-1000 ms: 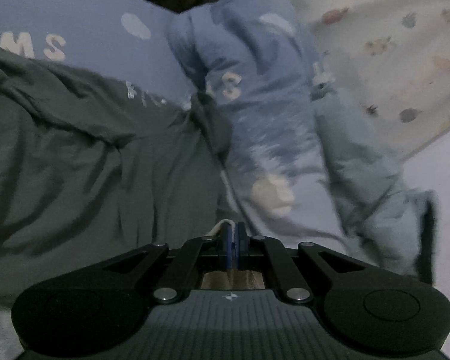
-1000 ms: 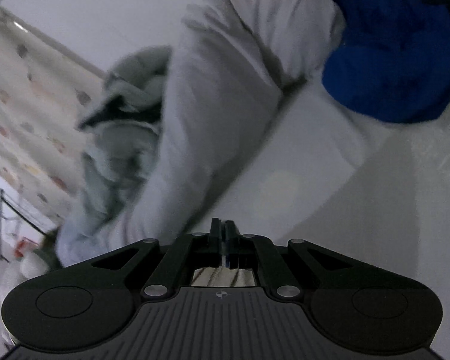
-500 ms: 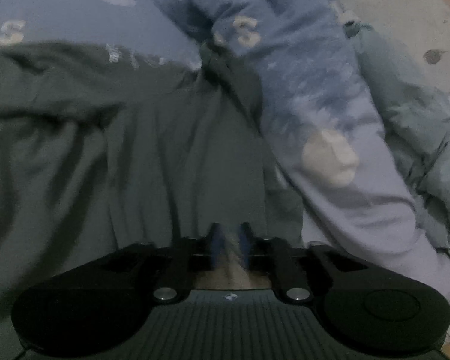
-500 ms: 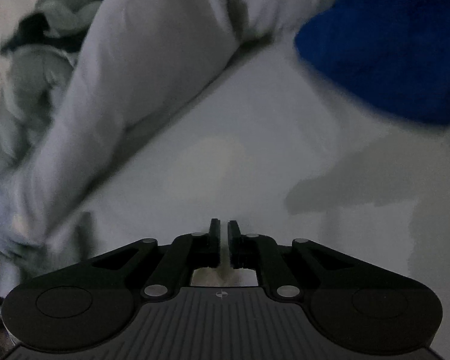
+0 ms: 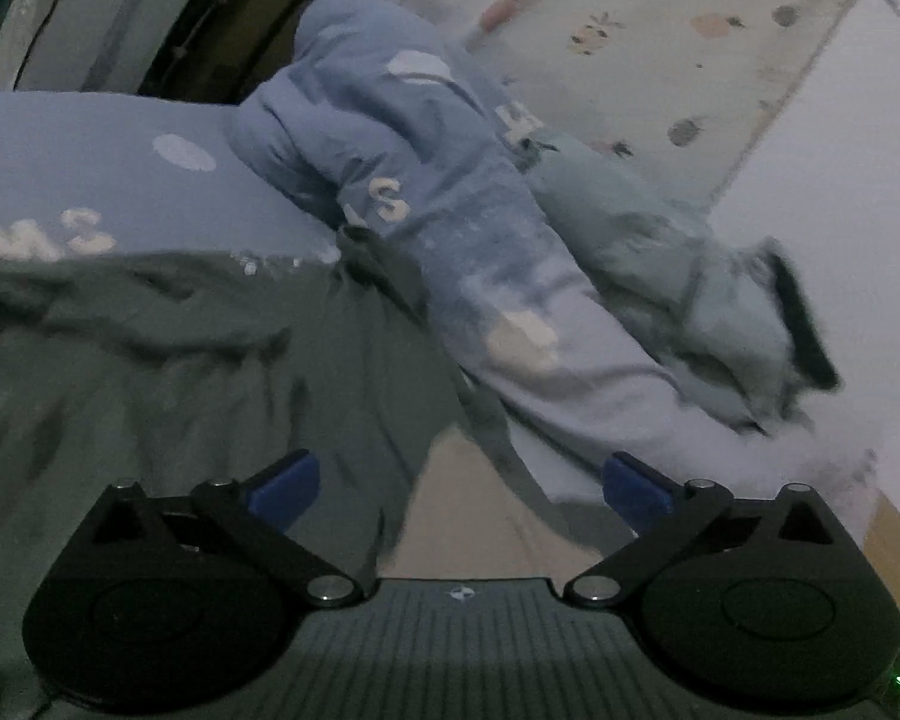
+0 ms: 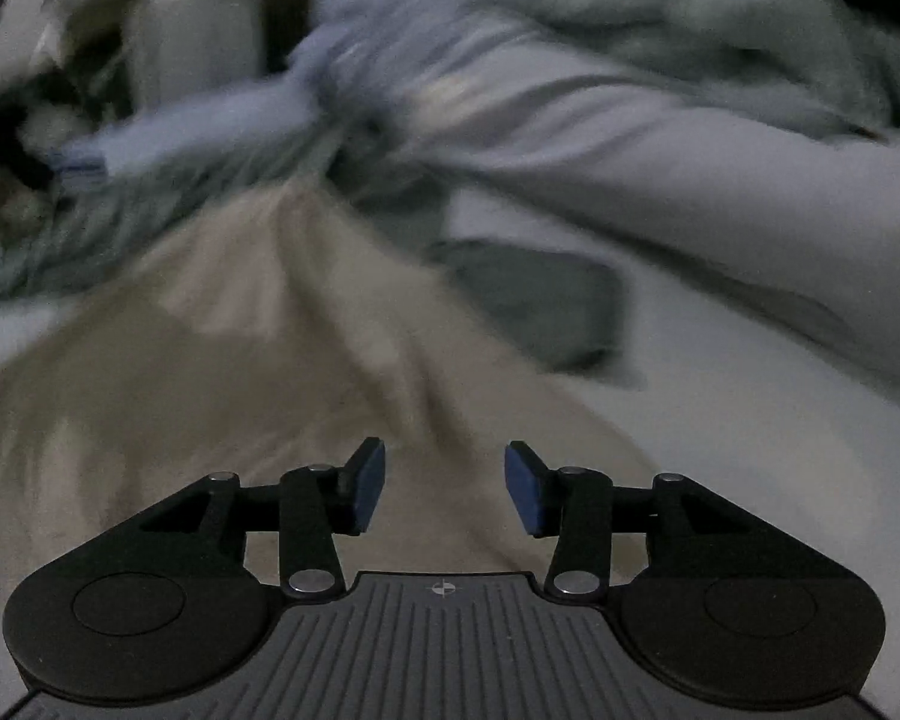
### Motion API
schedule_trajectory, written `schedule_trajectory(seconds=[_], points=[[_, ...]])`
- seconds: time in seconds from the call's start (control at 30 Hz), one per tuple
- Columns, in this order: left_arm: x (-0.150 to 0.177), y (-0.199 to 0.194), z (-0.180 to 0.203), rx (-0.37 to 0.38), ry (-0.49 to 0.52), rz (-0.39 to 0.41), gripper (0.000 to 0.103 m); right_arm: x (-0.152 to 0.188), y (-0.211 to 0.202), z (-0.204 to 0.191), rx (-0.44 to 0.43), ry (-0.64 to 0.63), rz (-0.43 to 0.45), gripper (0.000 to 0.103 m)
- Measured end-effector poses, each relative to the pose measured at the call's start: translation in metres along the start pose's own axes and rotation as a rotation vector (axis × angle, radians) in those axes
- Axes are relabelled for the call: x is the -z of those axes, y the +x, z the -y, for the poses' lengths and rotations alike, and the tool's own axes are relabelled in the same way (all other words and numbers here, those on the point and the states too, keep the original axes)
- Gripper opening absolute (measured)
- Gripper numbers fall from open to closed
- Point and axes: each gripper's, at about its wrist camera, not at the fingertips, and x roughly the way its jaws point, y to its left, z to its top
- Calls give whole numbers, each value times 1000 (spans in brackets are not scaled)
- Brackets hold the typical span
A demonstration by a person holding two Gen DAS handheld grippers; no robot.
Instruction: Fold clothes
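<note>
A dark grey-green garment (image 5: 180, 372) lies spread on the bed at the left of the left wrist view, its edge hanging between the jaws. My left gripper (image 5: 459, 483) is opening, jaws spread wide, pads off the cloth. Beside it lies a crumpled blue garment with white letters (image 5: 438, 228) and a pale grey-blue one (image 5: 660, 252). In the blurred right wrist view my right gripper (image 6: 444, 480) is opening over a beige cloth (image 6: 210, 360), with nothing pressed between its blue pads (image 6: 369, 483). A light grey garment (image 6: 660, 144) lies beyond.
A fruit-patterned sheet (image 5: 660, 30) covers the far right of the bed. Dark furniture (image 5: 210, 18) stands behind at the upper left. A dark patch of cloth (image 6: 540, 300) lies on the white sheet (image 6: 720, 420) to the right of the beige cloth.
Both grippers went from shut to open. The left one let go of the dark garment's edge. The right one swung from the white sheet and blue bundle round to the beige cloth.
</note>
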Motion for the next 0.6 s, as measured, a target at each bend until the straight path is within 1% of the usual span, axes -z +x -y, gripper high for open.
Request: schedule_trajectory(seconds=[0.07,0.1,0.13,0.2,0.23,0.33,0.43,0.47,0.5,0.53,0.57,0.6], points=[[14,-29,-5,25,-14,-15,103,-9,25,-13,1,-63,-46,48],[21,-44,-6,31,-23,-28,103,-12,33,-15,5,-75,-68,47],[27,-56,-8,29,-37,-44,103,-15,41,-18,8,-87,-89,42],[39,-76,-15,31,-62,-73,103,-17,49,-16,16,-83,-100,6],[45,-83,-18,32,-72,-88,103,-18,50,-14,18,-76,-98,2],[59,-94,-22,28,-95,-126,103,-35,54,2,48,-41,-72,2],[73,-98,-22,32,-113,-157,103,-53,73,19,105,-14,-83,2],[76,-96,-19,40,-123,-175,103,-56,81,27,142,7,-97,3],[80,-93,-16,47,-133,-194,103,-59,89,34,179,28,-111,6],[83,-90,-13,53,-135,-210,103,-61,94,39,221,42,-126,12],[86,-86,-9,59,-136,-227,103,-62,100,40,306,35,-153,35],[89,-82,-5,59,-127,-247,103,-61,104,40,435,20,-177,59]])
